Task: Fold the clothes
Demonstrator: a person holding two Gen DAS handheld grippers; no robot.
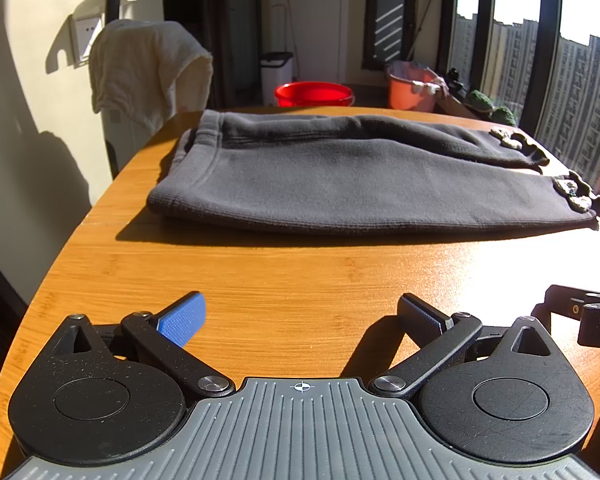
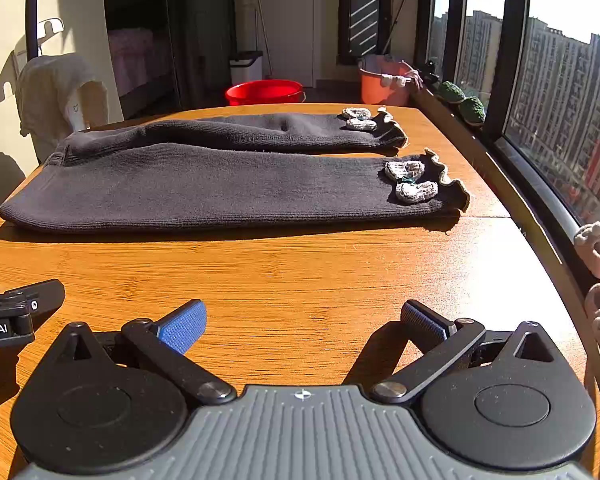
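Currently both tools idle over bare wood. Left gripper [image 1: 300, 316] spread wide, holding nothing, low above table [image 1: 300, 264]. Right gripper [image 2: 302, 320] likewise wide, holding nothing, just beside left one. Dark grey trousers [image 2: 204, 184] lie flat across far half of table, well apart from both grippers; waistband to left, legs side by side running right, frilled cuffs with pale crochet bows [image 2: 410, 182] near window-side edge.

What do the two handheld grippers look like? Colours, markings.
Left gripper and right gripper match: ribbed grey body with a small crosshair mark, black round-hubbed linkage arms, blue textured pads. The right view shows white "bot.AI" lettering on the left gripper's side.
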